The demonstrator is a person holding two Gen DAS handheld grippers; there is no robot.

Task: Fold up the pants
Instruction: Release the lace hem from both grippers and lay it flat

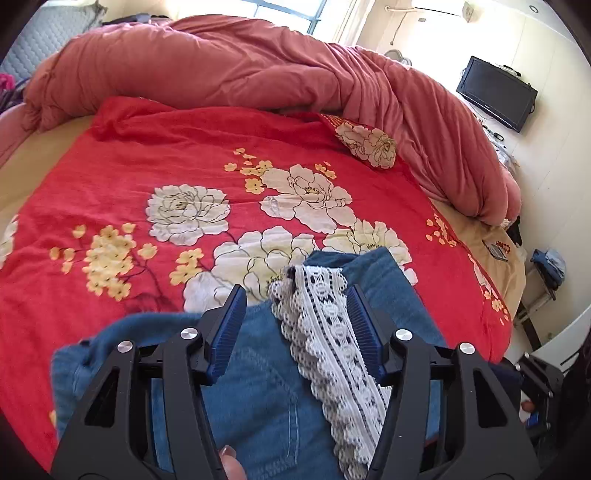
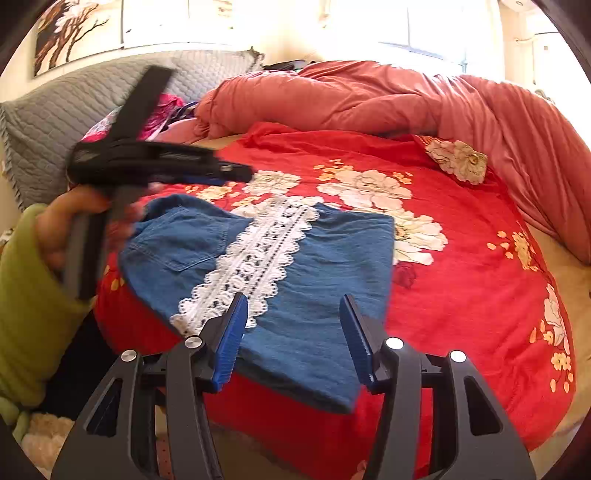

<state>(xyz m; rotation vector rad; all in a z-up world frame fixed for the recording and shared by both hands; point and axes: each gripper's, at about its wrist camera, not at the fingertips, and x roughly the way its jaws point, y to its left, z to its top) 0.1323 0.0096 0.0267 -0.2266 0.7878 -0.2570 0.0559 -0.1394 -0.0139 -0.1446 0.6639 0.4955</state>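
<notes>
Only right view shows blurred left claw [image 2: 236, 173] above pants [image 2: 314, 295].

Bed w/ red floral blanket [image 1: 147, 177] straight ahead of tool. Bunched pink duvet [image 1: 258, 66] beyond, bright window [image 1: 288, 11] behind it. Wall TV [image 1: 496, 94] far right. Grey quilted headboard [image 2: 48, 114] far left, painting [image 2: 74, 29] above.

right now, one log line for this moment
step: fold pants | pants: folded, flat on red floral blanket | left gripper: open above pants | right gripper: open, empty
</notes>
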